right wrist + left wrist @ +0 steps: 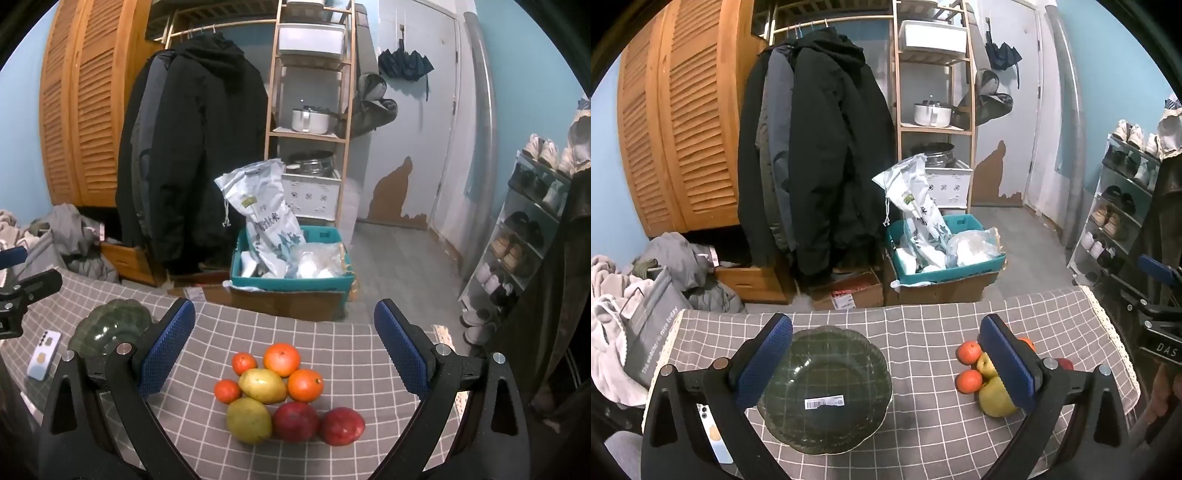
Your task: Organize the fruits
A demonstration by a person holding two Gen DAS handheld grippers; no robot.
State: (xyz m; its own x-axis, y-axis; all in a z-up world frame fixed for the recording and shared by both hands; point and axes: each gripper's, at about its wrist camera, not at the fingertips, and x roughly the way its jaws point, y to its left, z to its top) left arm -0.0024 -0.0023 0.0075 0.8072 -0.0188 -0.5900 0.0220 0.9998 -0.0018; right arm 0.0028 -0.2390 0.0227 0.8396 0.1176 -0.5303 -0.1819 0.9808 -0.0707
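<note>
A dark green glass bowl (825,391) stands empty on the grey checked tablecloth (923,325), between the fingers of my open left gripper (886,365). It also shows in the right wrist view (110,328) at the left. A pile of fruit lies to its right: several oranges (281,359), two yellow-green pears (248,419) and two red apples (295,421). My open right gripper (284,354) hovers over the pile, touching nothing. In the left wrist view the fruit (969,380) is partly hidden behind the right finger.
A white phone (44,360) lies on the cloth left of the bowl. Beyond the table's far edge sit a teal crate (291,280) of bags on cardboard boxes, hanging coats, a wooden shelf and a shoe rack (517,251) at the right.
</note>
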